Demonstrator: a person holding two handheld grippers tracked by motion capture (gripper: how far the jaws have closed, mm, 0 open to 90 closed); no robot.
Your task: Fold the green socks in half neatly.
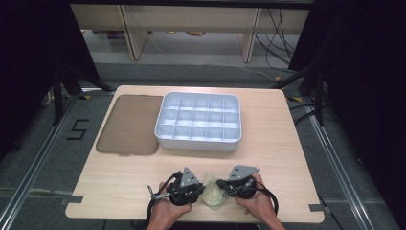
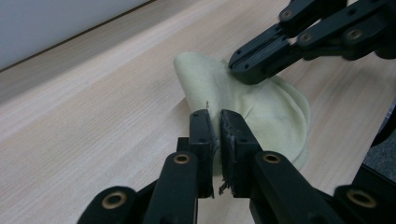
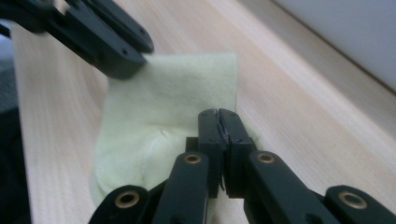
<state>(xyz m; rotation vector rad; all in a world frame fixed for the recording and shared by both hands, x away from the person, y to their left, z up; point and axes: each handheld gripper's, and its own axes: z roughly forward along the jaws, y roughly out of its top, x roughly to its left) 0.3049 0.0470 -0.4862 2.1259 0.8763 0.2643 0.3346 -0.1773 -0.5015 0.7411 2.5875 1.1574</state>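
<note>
Near the front edge of the pale wooden table [image 1: 282, 158], a small pale yellow-green knitted sock [image 1: 212, 190] is lifted into a fold between the two tools: the left gripper [image 2: 214, 122] has its black jaws pressed together on one edge of the fabric, and the right gripper [image 3: 218, 120] pinches the opposite edge the same way. Each hold looks thin, only a sliver of cloth caught at the jaw tips, so if the hands pull apart too sharply or unevenly, one edge could likely slip free and the sock would flop back down. The white plastic divided organiser tray [image 1: 197, 142] and its brown translucent lid [image 1: 129, 125] lie well apart, farther back on the table
</note>
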